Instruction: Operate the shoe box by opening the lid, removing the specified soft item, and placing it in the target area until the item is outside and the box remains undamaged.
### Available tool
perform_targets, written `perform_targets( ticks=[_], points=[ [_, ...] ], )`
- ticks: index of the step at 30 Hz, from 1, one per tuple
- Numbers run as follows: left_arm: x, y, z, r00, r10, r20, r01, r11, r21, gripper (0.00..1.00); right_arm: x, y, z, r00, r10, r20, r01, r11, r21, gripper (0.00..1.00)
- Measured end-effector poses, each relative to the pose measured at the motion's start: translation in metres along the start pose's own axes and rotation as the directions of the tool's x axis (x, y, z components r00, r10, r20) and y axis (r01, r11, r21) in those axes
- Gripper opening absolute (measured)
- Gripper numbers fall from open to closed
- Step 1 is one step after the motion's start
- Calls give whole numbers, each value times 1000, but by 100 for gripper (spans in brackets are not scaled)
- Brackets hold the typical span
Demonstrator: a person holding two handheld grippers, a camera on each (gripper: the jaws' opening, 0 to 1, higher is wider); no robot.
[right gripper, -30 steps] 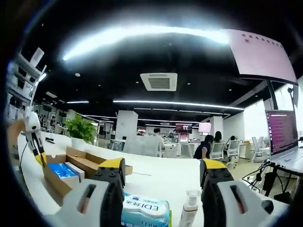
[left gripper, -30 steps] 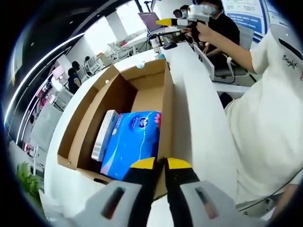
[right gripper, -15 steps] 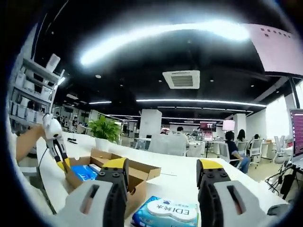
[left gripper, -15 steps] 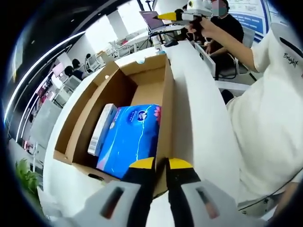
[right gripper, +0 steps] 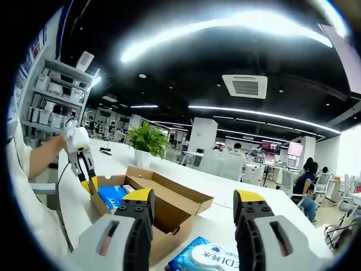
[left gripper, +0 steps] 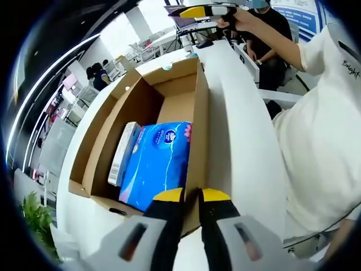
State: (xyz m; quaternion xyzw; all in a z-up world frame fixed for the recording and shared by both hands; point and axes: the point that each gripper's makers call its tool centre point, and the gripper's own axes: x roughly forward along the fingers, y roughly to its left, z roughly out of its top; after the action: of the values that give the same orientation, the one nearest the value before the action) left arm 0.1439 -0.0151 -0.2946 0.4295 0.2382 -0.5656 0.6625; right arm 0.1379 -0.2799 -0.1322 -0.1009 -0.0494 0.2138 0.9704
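An open brown cardboard box (left gripper: 175, 96) lies on the white table (left gripper: 242, 141). Inside it are a blue soft tissue pack (left gripper: 158, 164) and, to the left, a narrow white carton (left gripper: 123, 153). My left gripper (left gripper: 192, 195) is shut on the box's near right wall, with the cardboard edge pinched between its yellow tips. In the right gripper view the box (right gripper: 169, 210) sits low at centre with the blue pack (right gripper: 113, 196) showing, and the left gripper (right gripper: 87, 183) is at its near corner. My right gripper (right gripper: 194, 197) is open and held in the air above the table, away from the box; it also appears far off as the right gripper (left gripper: 197, 10).
A blue-and-white wet wipes pack (right gripper: 206, 258) lies on the table just below my right jaws. A person in a white shirt (left gripper: 321, 141) stands at the table's right edge. A potted plant (right gripper: 148, 140) stands behind the box. Office desks and people fill the background.
The right gripper view has swung toward the box, which now looks larger and more central; the wipes pack has slid to the bottom edge. The left gripper keeps its hold.
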Motion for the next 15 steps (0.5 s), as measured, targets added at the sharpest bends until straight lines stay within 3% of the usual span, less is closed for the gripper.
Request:
perform_targets(
  ticks=[2, 7, 9, 15],
  points=[
    [0, 1, 0, 1000, -9, -2, 9, 1000, 9, 9, 6, 7, 1, 999, 39, -15, -39, 999, -1, 59],
    [-1, -2, 0, 1000, -19, 2, 19, 999, 30, 7, 22, 26, 7, 989, 135, -61, -140, 985, -97, 59],
    [-1, -2, 0, 1000, -15, 7, 15, 999, 49, 7, 26, 39, 10, 977, 203, -61, -207, 975, -76, 59],
    [-1, -2, 0, 1000, -11, 12, 11, 998, 56, 7, 34, 43, 14, 961, 270, -66, -272, 962, -25, 58]
  ],
)
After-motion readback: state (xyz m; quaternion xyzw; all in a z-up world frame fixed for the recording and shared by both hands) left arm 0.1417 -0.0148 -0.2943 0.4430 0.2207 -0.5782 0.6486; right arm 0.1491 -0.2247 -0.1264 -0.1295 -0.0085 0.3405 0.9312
